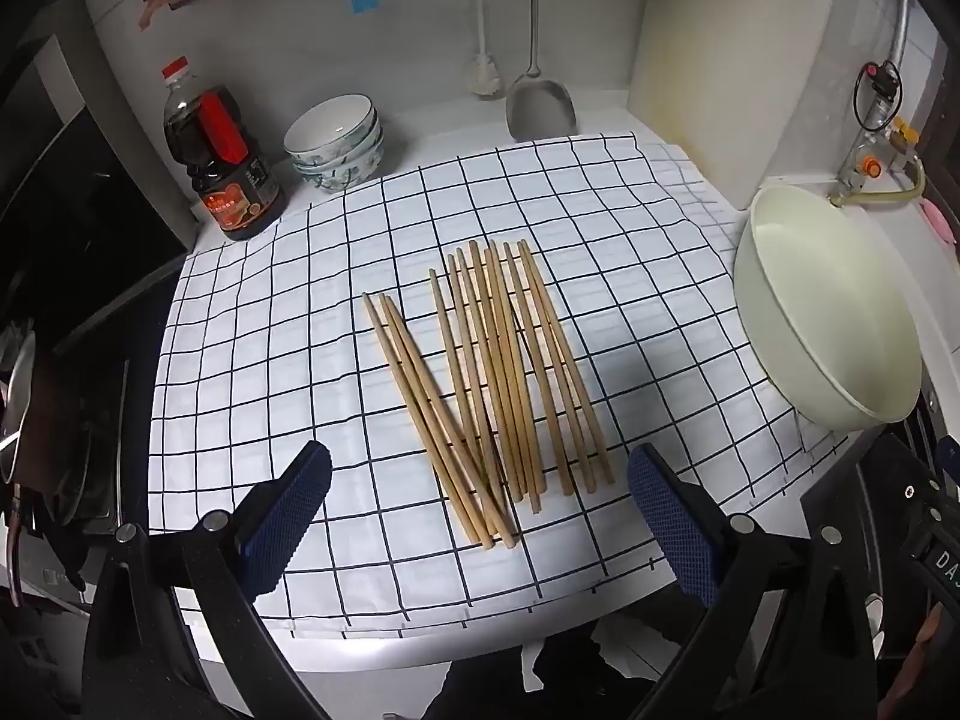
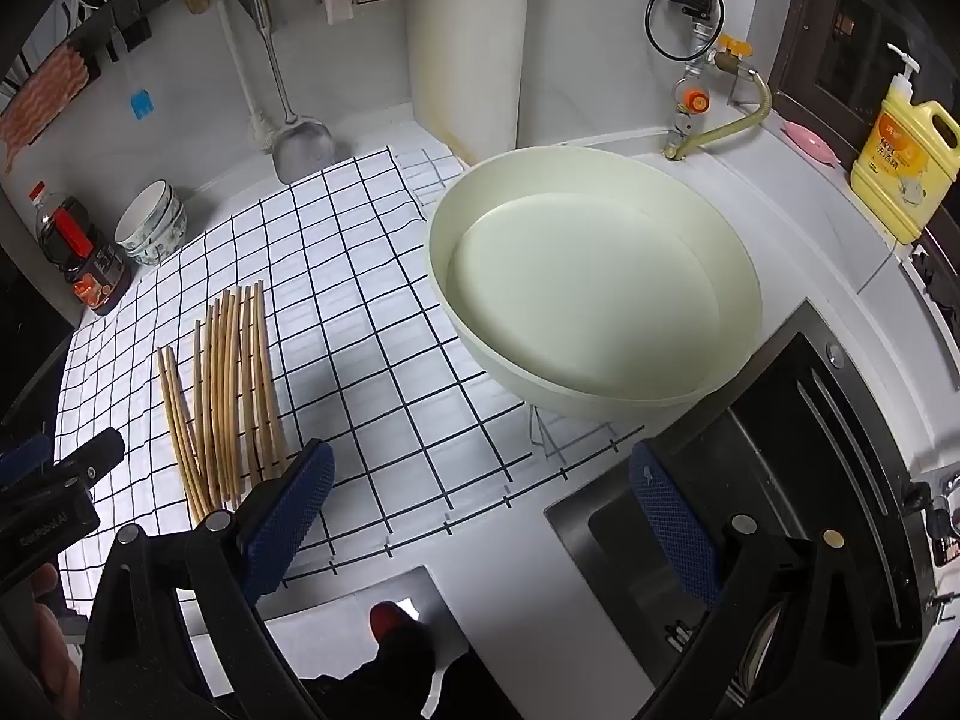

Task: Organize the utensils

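Several wooden chopsticks (image 1: 504,372) lie spread out on a white cloth with a dark grid (image 1: 288,324), their near ends fanning toward me. My left gripper (image 1: 480,474) hovers open above those near ends, with nothing between its blue pads. In the right wrist view the same chopsticks (image 2: 231,396) lie at the left. My right gripper (image 2: 480,474) stands open over the cloth's front edge, right of the chopsticks, holding nothing. A large pale basin (image 2: 594,282) sits just beyond it, also seen as the basin (image 1: 822,312) at the right.
A dark sauce bottle (image 1: 219,162) and stacked bowls (image 1: 336,141) stand at the back left. A metal spatula (image 1: 537,102) hangs against the wall. A sink (image 2: 780,480) opens at the right, with a yellow soap bottle (image 2: 906,168) behind it. The left gripper (image 2: 54,486) shows at the left edge.
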